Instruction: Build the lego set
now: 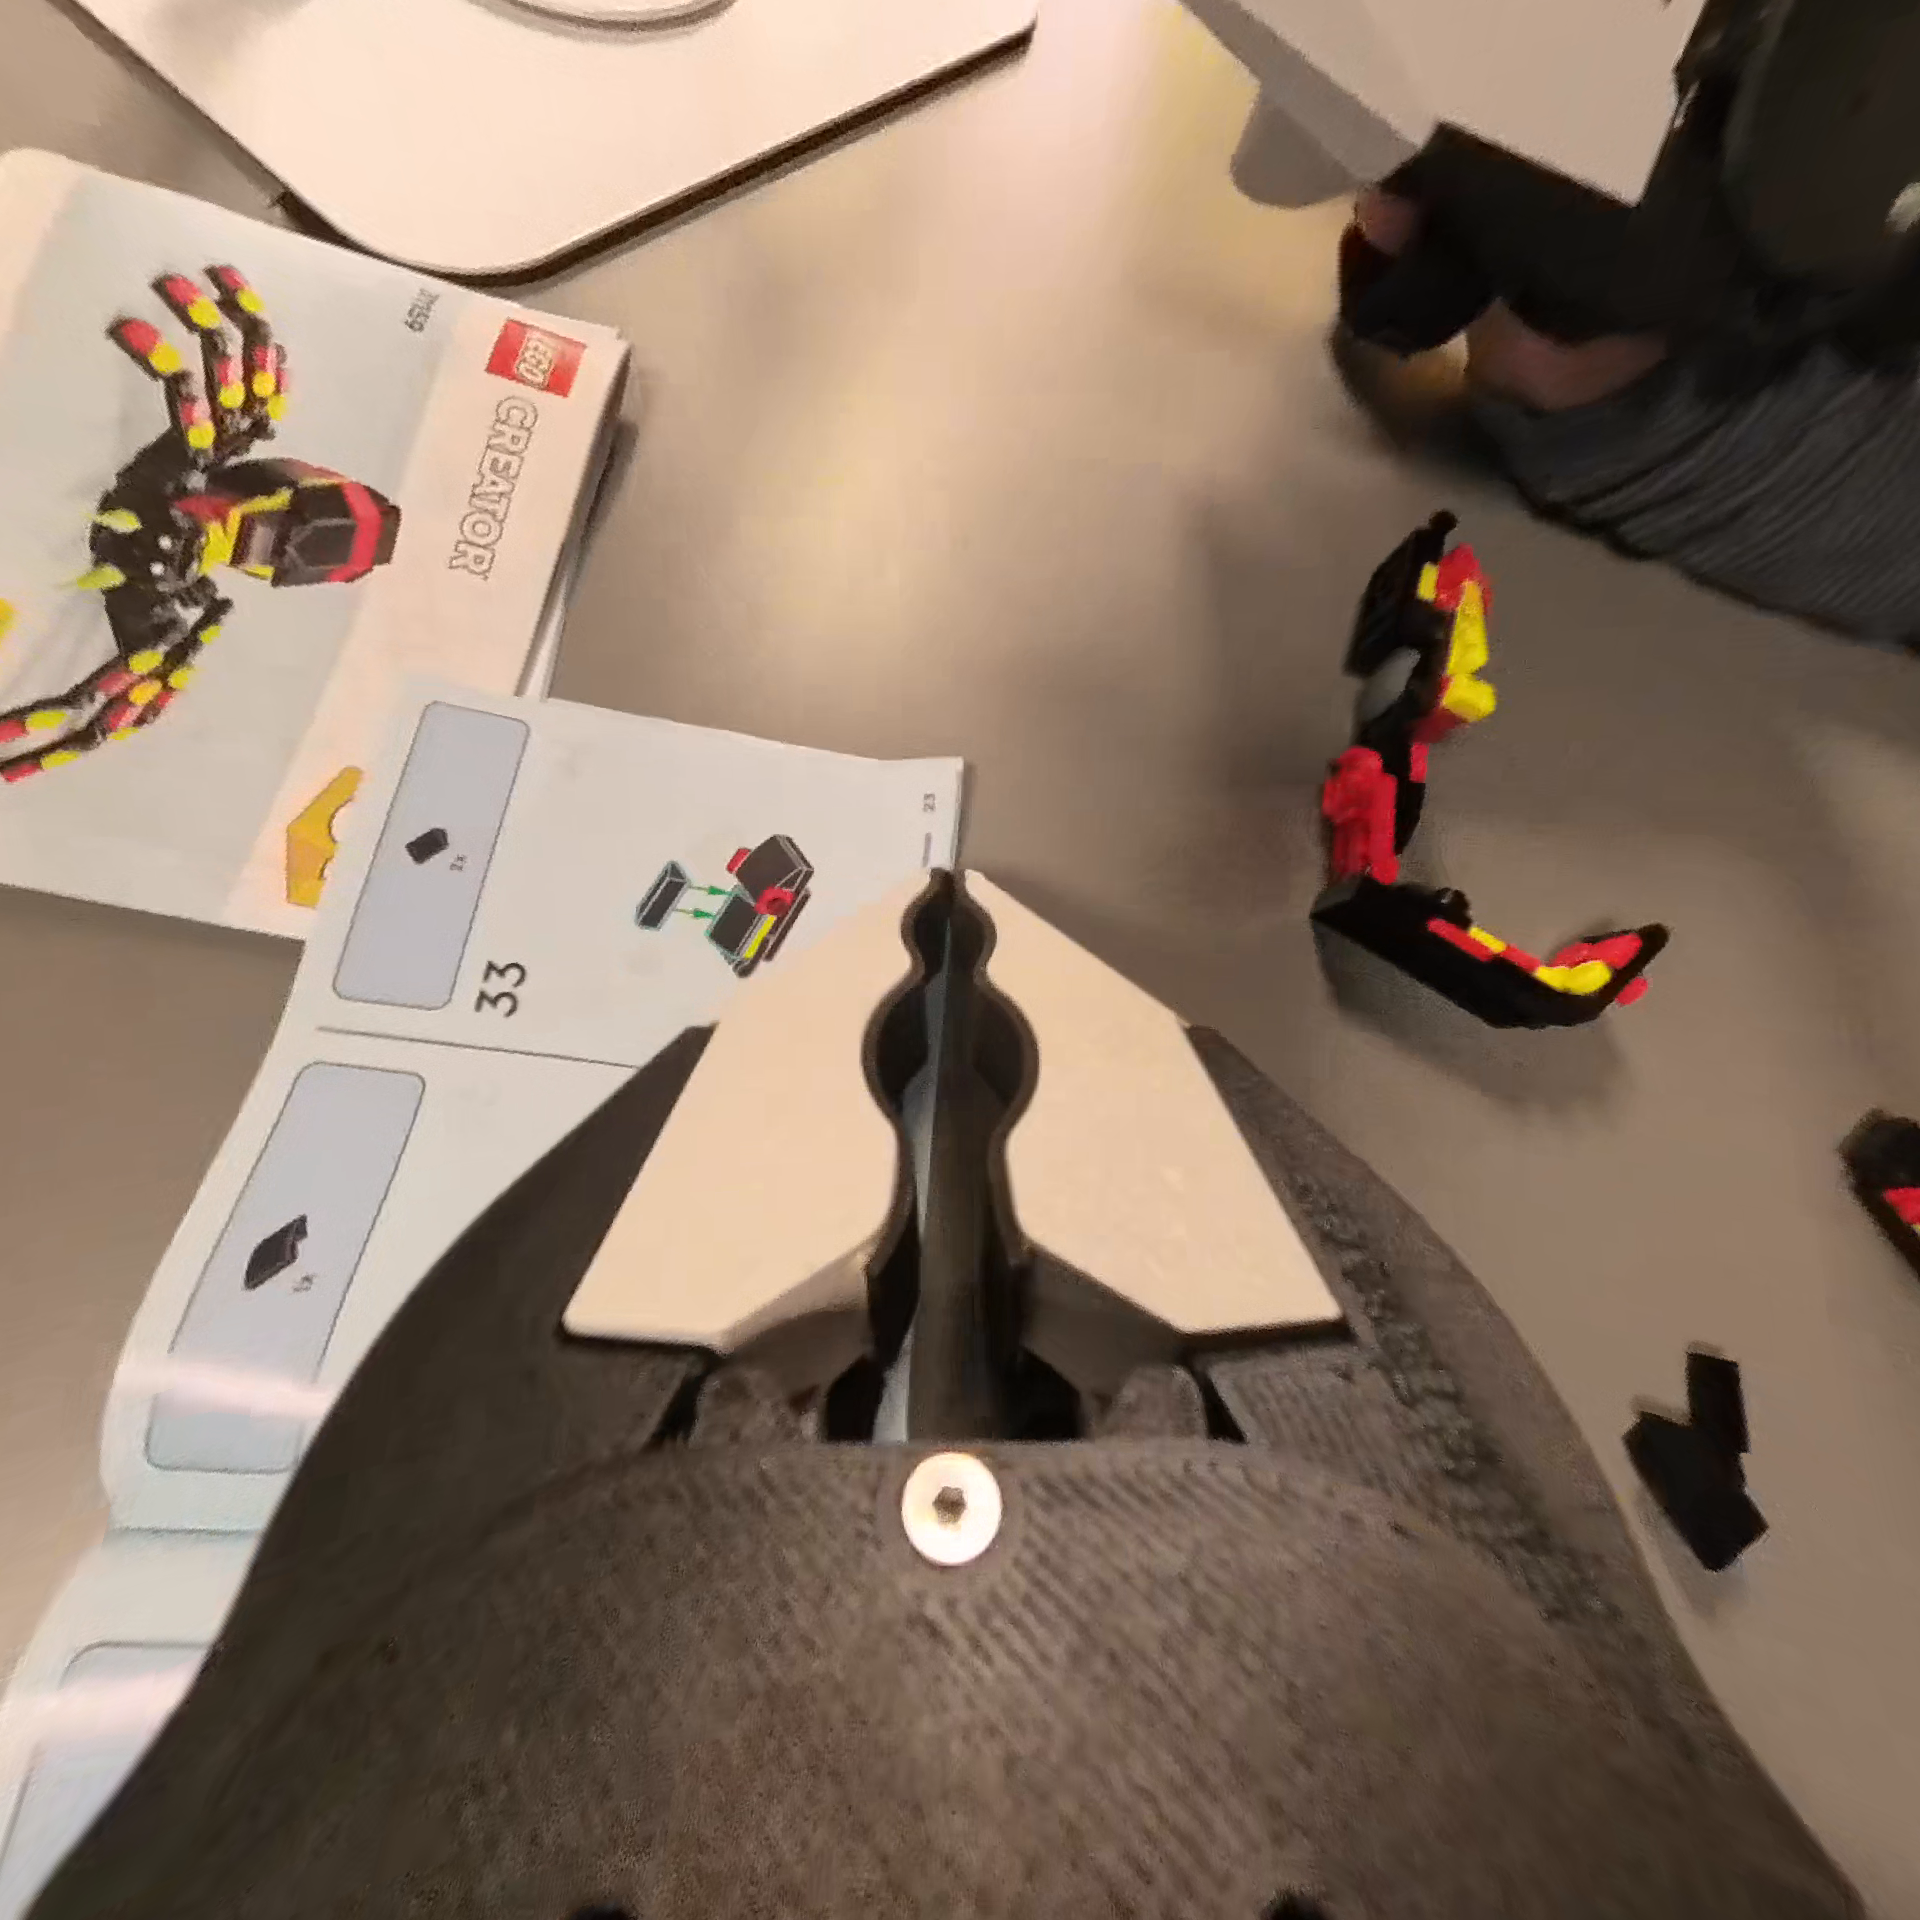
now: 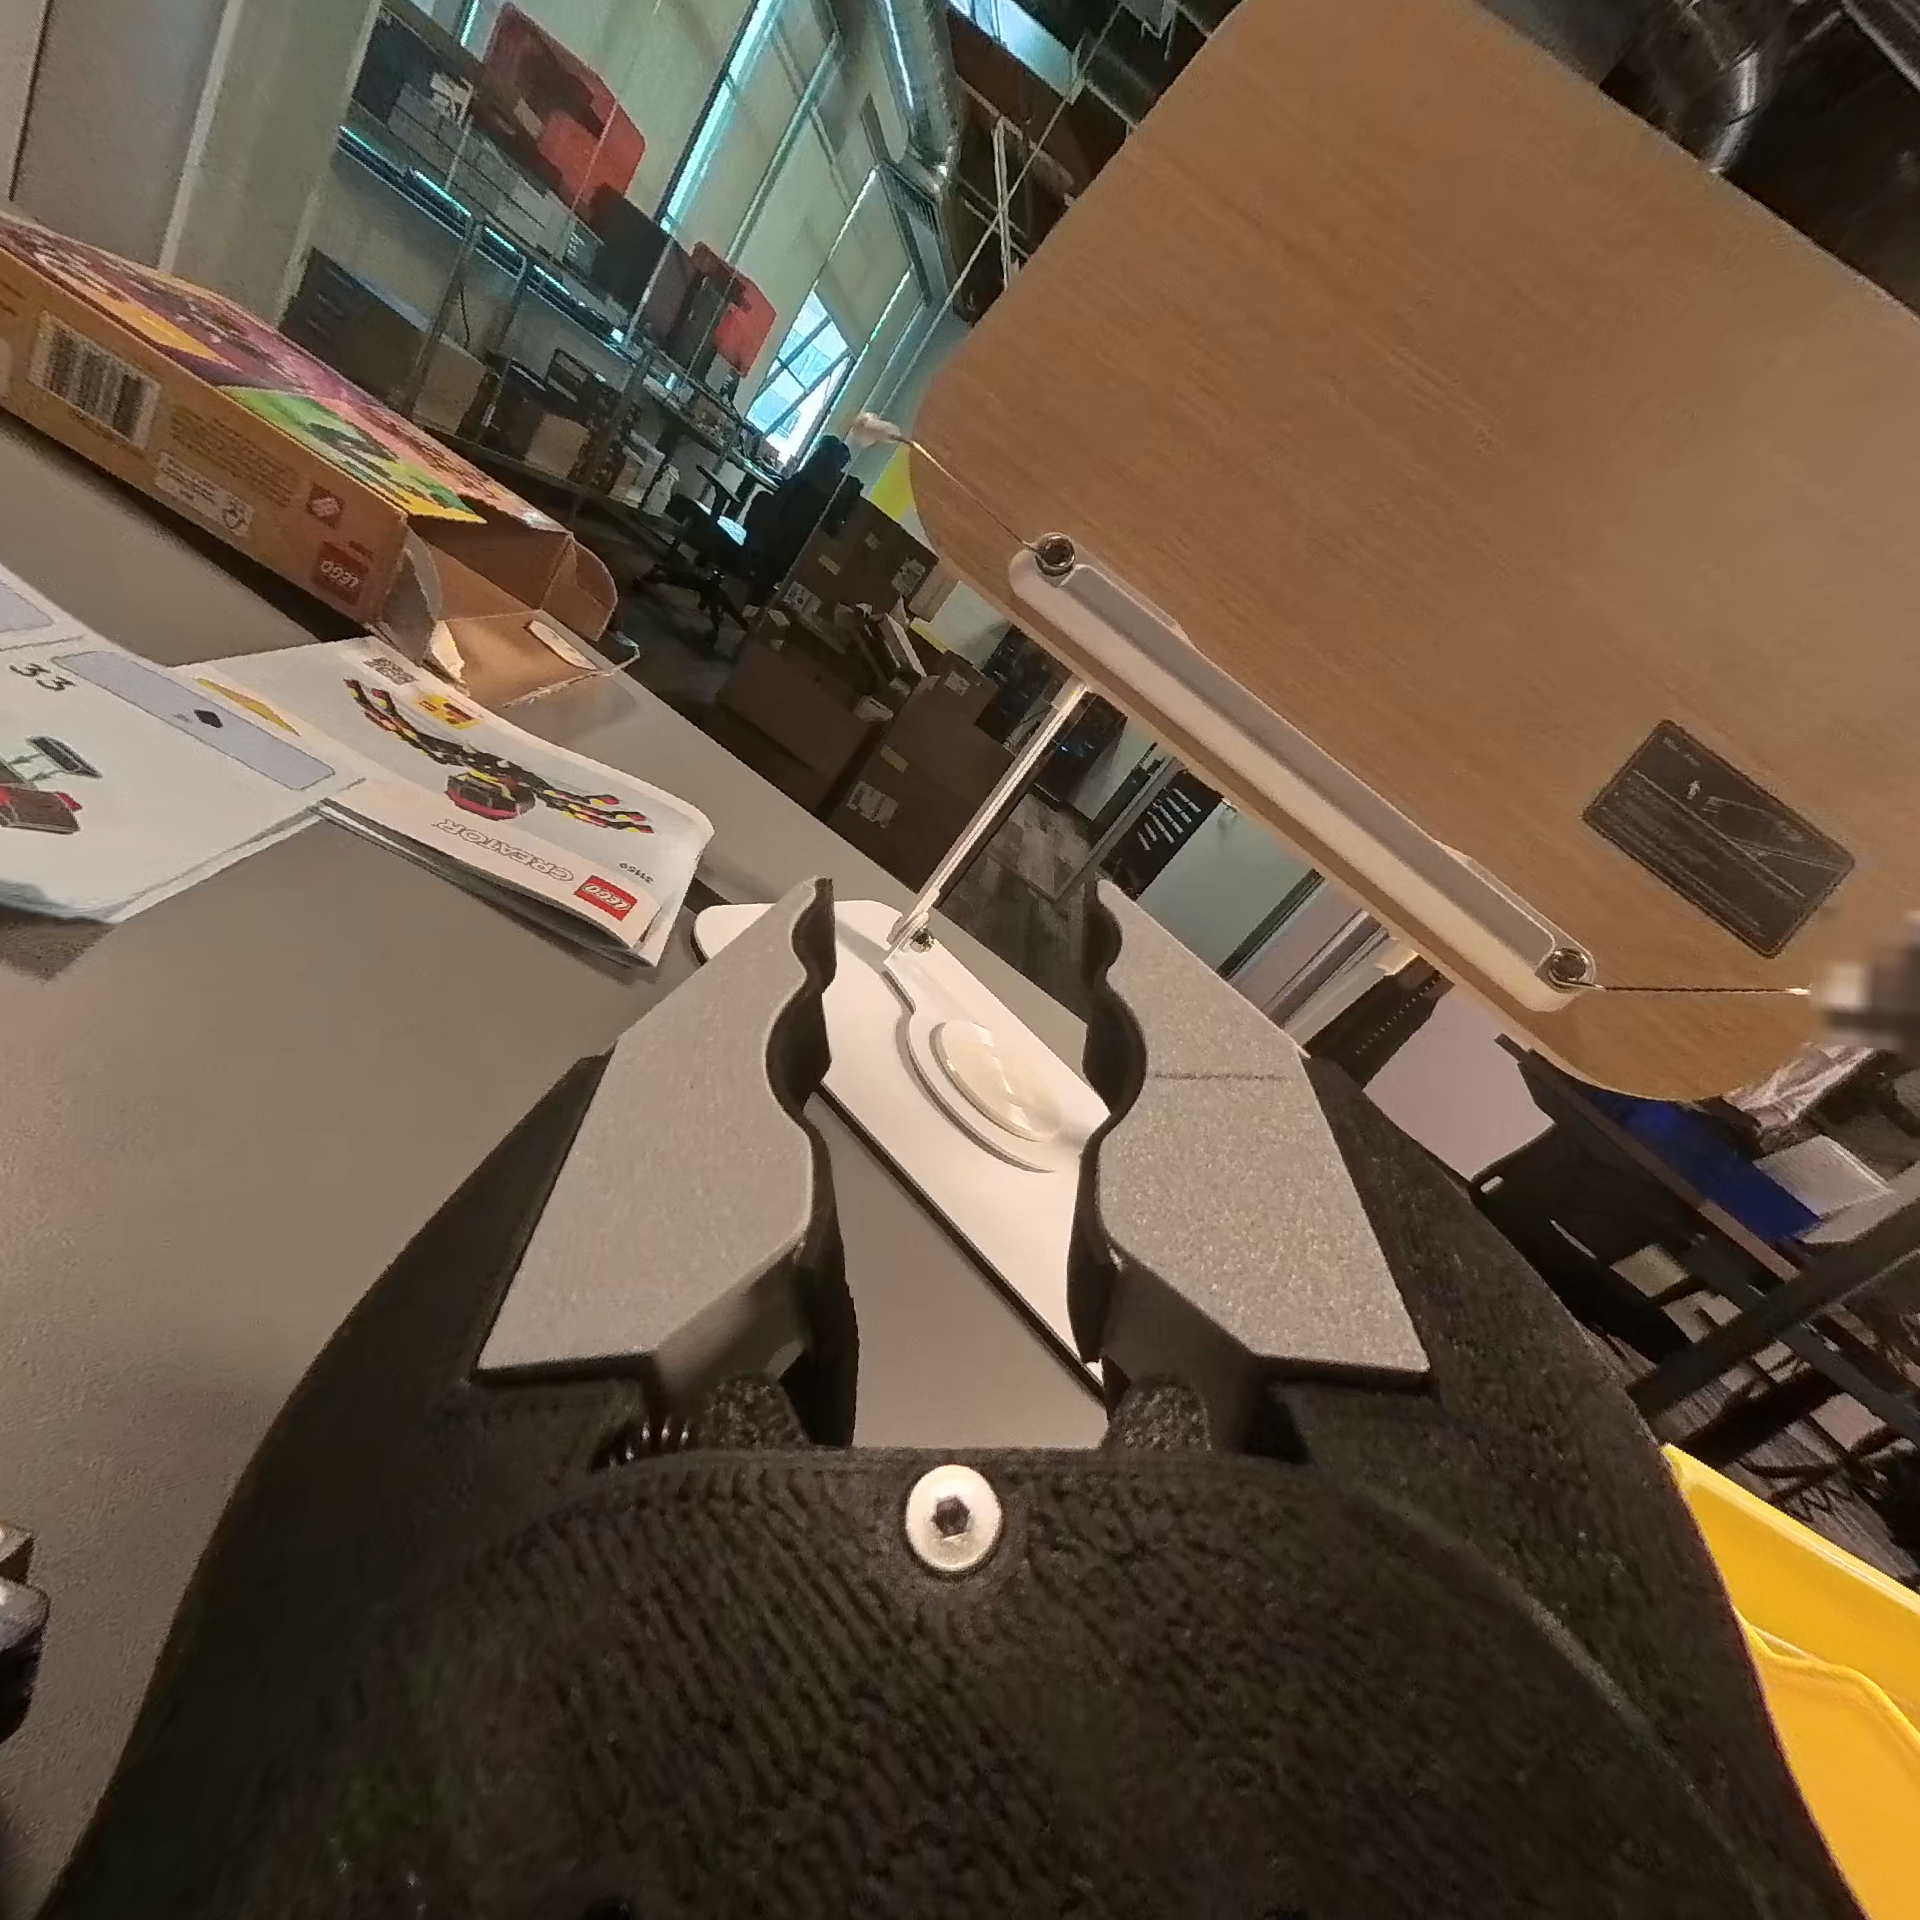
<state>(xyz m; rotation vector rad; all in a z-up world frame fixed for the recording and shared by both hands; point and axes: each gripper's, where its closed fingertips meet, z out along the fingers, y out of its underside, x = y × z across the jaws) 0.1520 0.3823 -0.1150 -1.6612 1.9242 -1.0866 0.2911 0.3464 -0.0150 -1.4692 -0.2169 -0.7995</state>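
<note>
My left gripper (image 1: pixel 940 883) is shut at the right corner of the open instruction page (image 1: pixel 582 894). A thin pale sheet edge runs down the seam between its pads, so it pinches that page. A part-built black, red and yellow lego piece (image 1: pixel 1434 810) lies on the grey table (image 1: pixel 1039 520) to the right of it. Loose black bricks (image 1: pixel 1694 1455) lie nearer at the right. My right gripper (image 2: pixel 964 899) is open and empty above the table, in front of a white lamp base (image 2: pixel 966 1060). The open page (image 2: pixel 125 790) also shows at the left of the right wrist view.
A closed booklet (image 1: pixel 260 520) lies under the open page and also shows in the right wrist view (image 2: pixel 520 790). An opened cardboard box (image 2: pixel 260 457) lies far left. A wooden lamp head (image 2: pixel 1455 468) hangs overhead. A yellow bin (image 2: pixel 1818 1714) is at the right. A person's hand and striped sleeve (image 1: pixel 1662 436) rest at top right. Across from one pair of fingers to the other is roughly 20 cm.
</note>
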